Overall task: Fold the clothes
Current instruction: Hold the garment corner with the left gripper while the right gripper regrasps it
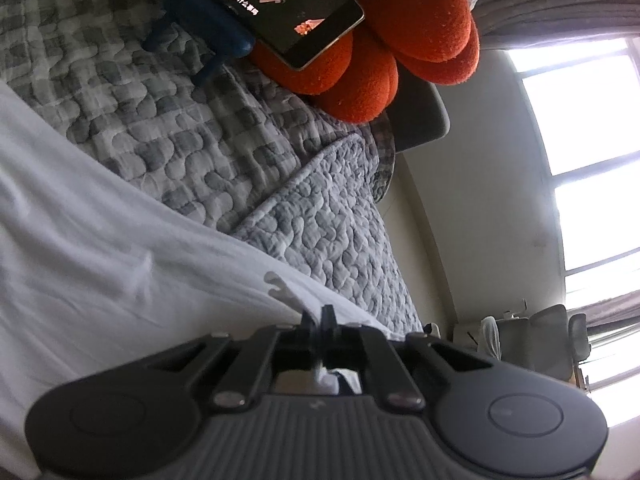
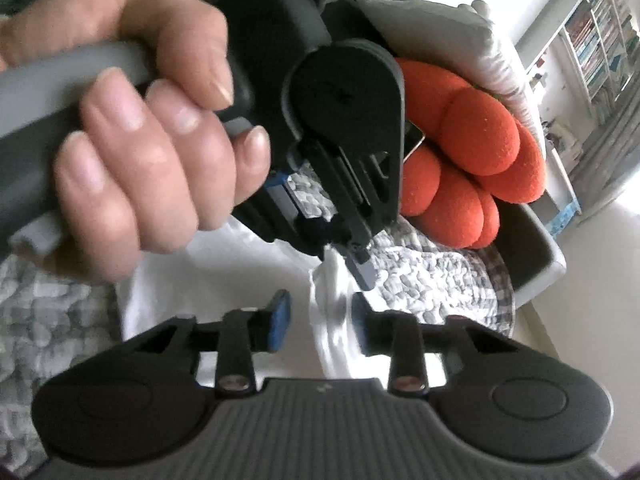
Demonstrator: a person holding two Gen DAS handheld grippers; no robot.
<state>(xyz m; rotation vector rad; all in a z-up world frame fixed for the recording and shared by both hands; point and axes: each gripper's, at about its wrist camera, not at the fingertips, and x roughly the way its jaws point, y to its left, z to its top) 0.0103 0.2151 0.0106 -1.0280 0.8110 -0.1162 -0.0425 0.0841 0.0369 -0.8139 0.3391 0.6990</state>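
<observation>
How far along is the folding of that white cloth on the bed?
Early, by the look of it. Done: the white garment is laid out on the grey quilt, though no finished fold shows. In hand: the left gripper is shut on its edge; the right gripper stands open with a bunched ridge of the cloth between its blue pads, not pinched. Left: grip it, fold over, flatten.

Orange plush [image 1: 404,20]; tablet [image 1: 288,8] leaning on it; grey quilt [image 1: 192,136]

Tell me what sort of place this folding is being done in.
Most likely a bedroom at home: a grey quilted bedspread covers a bed, an orange plush cushion lies on it, and a bookshelf stands by the wall.
</observation>
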